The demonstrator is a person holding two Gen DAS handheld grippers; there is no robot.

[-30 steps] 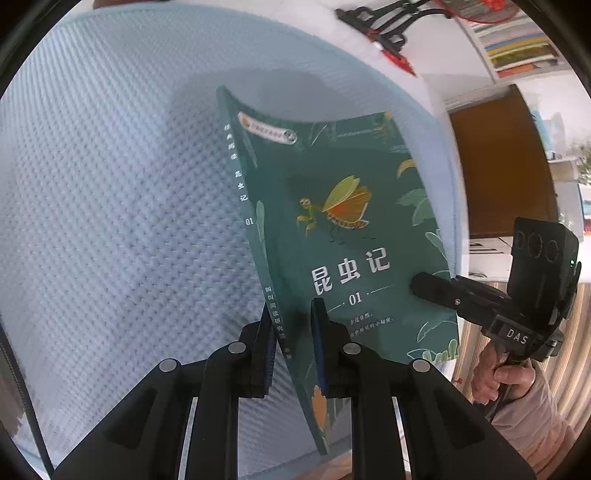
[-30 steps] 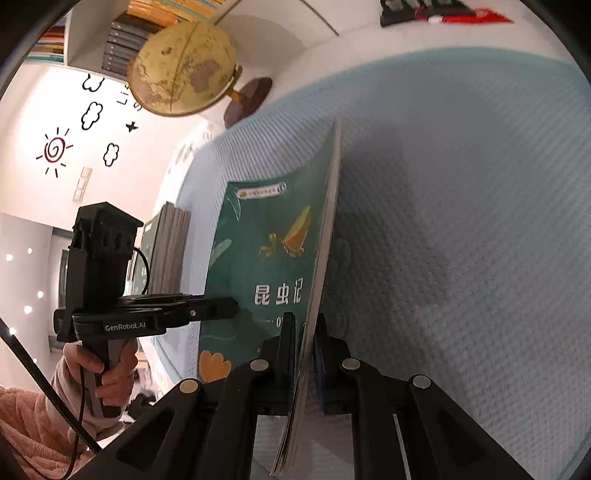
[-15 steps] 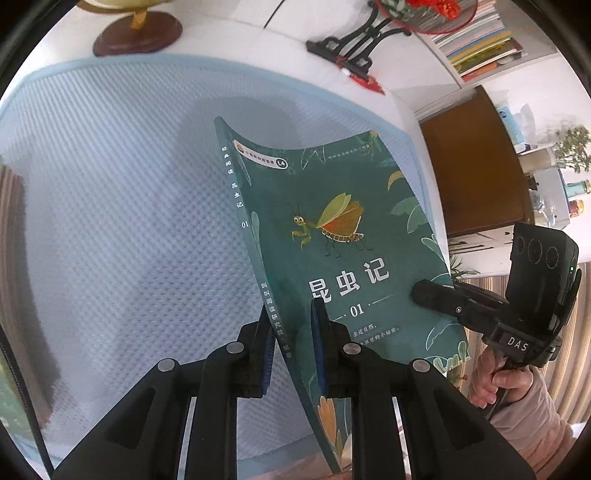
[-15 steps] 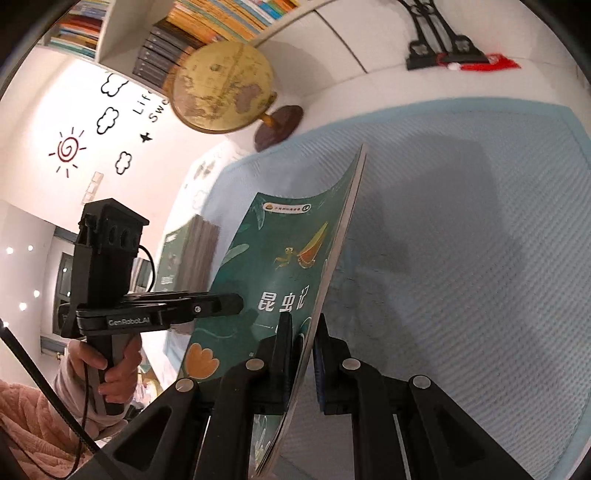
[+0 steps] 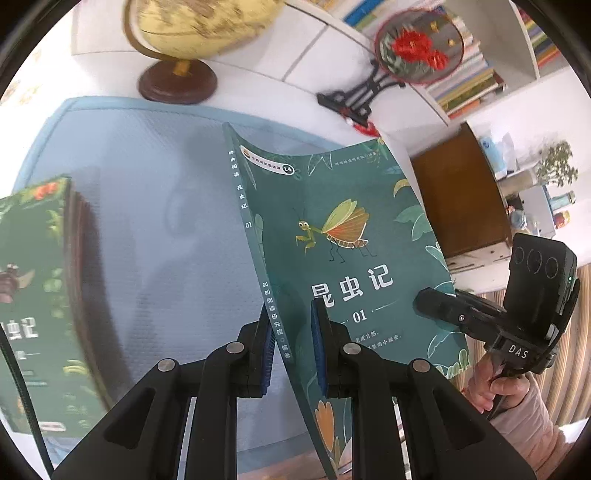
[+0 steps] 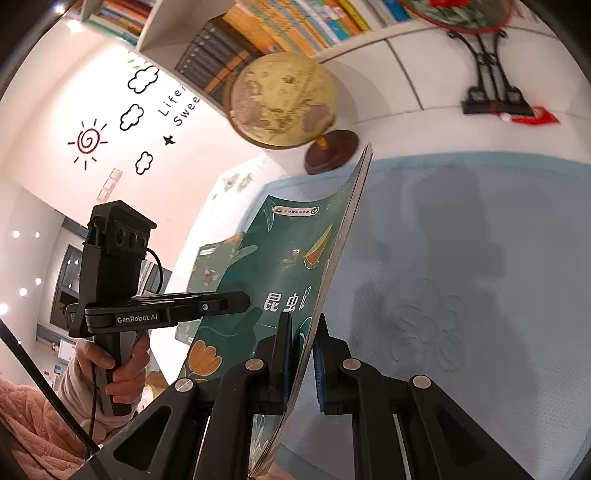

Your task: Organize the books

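Observation:
A green paperback with a mantis on its cover [image 5: 343, 236] is held in the air above the blue mat [image 5: 155, 221], its far end bowed. My left gripper [image 5: 291, 325] is shut on its spine edge. My right gripper [image 6: 303, 343] is shut on its page edge [image 6: 332, 266]. Each gripper shows in the other's view, the right [image 5: 480, 314] and the left [image 6: 162, 310]. A stack of similar green books [image 5: 37, 295] lies on the mat at the left, and shows behind the held book in the right wrist view [image 6: 210, 266].
A globe on a brown base [image 5: 177, 77] and a round red-flower fan on a black stand [image 5: 373, 88] stand on the white desk beyond the mat. Bookshelves [image 6: 280, 33] line the wall behind. A brown cabinet [image 5: 458, 192] stands at the right.
Both grippers have lifted and tilted up with the book. The globe, fan, shelves and the stack at the left have come into view.

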